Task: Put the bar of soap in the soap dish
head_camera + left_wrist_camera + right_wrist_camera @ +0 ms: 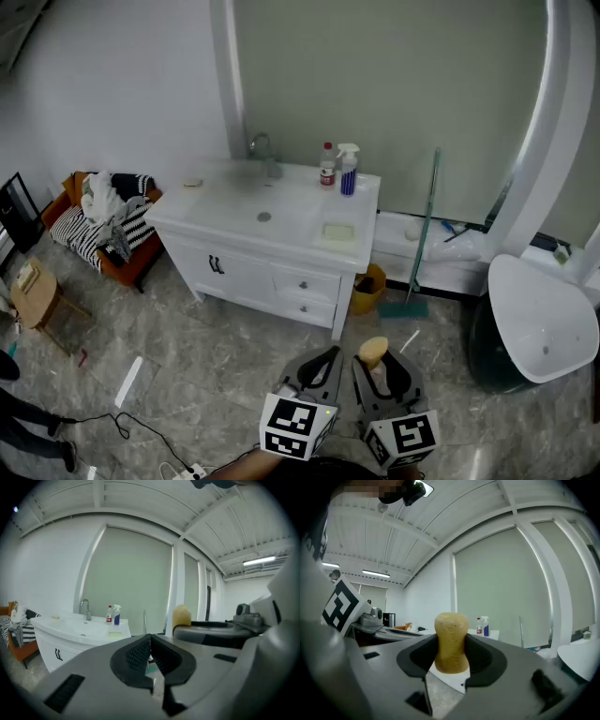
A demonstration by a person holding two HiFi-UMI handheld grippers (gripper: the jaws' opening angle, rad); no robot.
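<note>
Clenched on the soap (451, 641), the right claw (451, 645) held it upright by its middle, the rounded top standing clear above the pads. Just beside it, the left claw (150, 638) was pressed closed on nothing. Both hung over the grey floor (206, 366), well apart from the white vanity (234, 214), where a pale green dish (337, 232) lay near the front right corner. Behind the dish stood a bottle (326, 167) and a sprayer (348, 171), with the tap (261, 145) further left. A mop (427, 234) leaned right of the vanity by a yellow bin (368, 289). An orange chair (134, 262) piled with striped cloth sat at the vanity's left. Only the head view showed the dish plainly. In the right claw's view the soap hid much of the vanity, leaving the bottle and sprayer showing beside it. The left claw's view caught the soap poking up above the right claw.
</note>
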